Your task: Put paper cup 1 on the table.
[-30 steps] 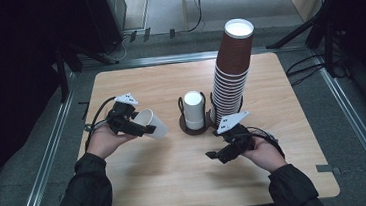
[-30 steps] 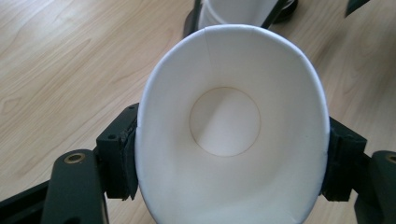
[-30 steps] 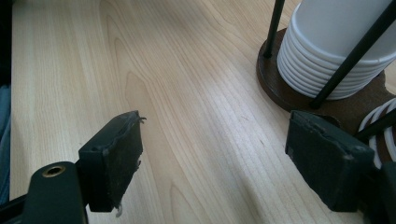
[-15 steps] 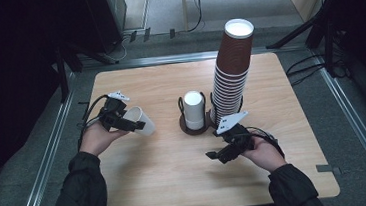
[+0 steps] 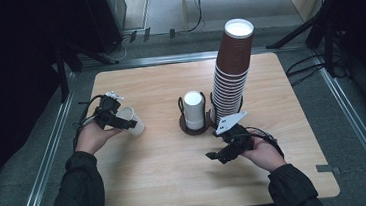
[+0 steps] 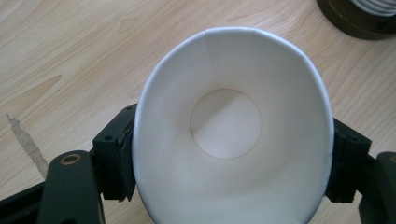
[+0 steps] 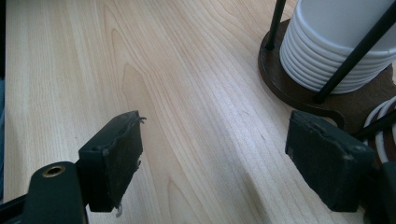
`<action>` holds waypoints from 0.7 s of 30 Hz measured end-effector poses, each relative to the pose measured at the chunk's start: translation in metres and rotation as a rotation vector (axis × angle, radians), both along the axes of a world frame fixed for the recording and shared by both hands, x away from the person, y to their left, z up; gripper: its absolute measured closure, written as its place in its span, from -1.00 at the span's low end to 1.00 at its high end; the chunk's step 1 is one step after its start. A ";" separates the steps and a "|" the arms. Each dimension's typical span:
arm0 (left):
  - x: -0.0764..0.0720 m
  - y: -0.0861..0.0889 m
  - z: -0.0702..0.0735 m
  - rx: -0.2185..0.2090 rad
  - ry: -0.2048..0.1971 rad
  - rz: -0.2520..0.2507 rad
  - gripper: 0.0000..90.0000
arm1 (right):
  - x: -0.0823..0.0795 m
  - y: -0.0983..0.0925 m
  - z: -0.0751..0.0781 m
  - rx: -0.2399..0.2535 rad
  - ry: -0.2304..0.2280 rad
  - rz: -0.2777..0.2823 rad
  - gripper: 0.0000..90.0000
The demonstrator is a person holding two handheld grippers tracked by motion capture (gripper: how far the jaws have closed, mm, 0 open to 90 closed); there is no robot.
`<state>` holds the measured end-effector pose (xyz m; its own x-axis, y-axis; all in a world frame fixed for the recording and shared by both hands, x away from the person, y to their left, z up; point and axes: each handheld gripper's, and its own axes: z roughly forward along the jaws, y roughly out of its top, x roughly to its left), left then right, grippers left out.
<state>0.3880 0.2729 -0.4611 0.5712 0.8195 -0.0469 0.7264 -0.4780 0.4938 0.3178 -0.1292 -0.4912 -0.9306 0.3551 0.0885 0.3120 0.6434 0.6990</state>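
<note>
While we look down from the high view, a pale wooden table (image 5: 167,179) with rounded corners sits on grey floor (image 5: 351,103), framed left and right by metal rails (image 5: 45,160). Dark stands and black cables (image 5: 308,64) crowd the far corners, and the room beyond the floor falls into shadow, with a light wooden furniture edge at the far side.

Our left gripper (image 5: 122,122) hovers near the left edge of the table, clamped on a white paper cup (image 5: 131,120). Its jaws have just been easing wider, yet in the left gripper view the pads (image 6: 116,158) still press on both sides of the paper cup (image 6: 233,135), whose rim is squeezed into an oval; its open mouth faces the camera and its round base shows inside. Wood grain with a dark streak runs beneath it.

Near the middle of the table stands a dark round holder (image 5: 187,127) with thin upright rods, carrying a short stack of white cups (image 5: 194,109). Just right of it rises a tall stack of brown cups (image 5: 230,68), white inside at the top.

Our right gripper (image 5: 215,156) rests low at the near right, jaws apart with nothing between them; in the right gripper view only bare wood lies between them, and the holder base (image 7: 299,93) sits just beyond.
</note>
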 end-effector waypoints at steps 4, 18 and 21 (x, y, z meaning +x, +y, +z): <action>0.002 0.002 -0.002 0.012 -0.007 0.021 -0.51 | 0.000 0.000 0.001 0.006 0.002 -0.001 -0.58; 0.005 -0.003 -0.009 0.064 -0.004 0.022 -0.55 | -0.001 0.002 0.000 0.001 0.006 0.002 -0.58; 0.005 -0.003 -0.009 0.062 -0.007 0.024 -0.56 | -0.001 0.002 0.000 0.000 0.006 0.004 -0.58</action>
<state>0.3930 0.2696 -0.4705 0.5514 0.8342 0.0086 0.7347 -0.4905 0.4685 0.3165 -0.1276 -0.4914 -0.9314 0.3514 0.0945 0.3138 0.6444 0.6973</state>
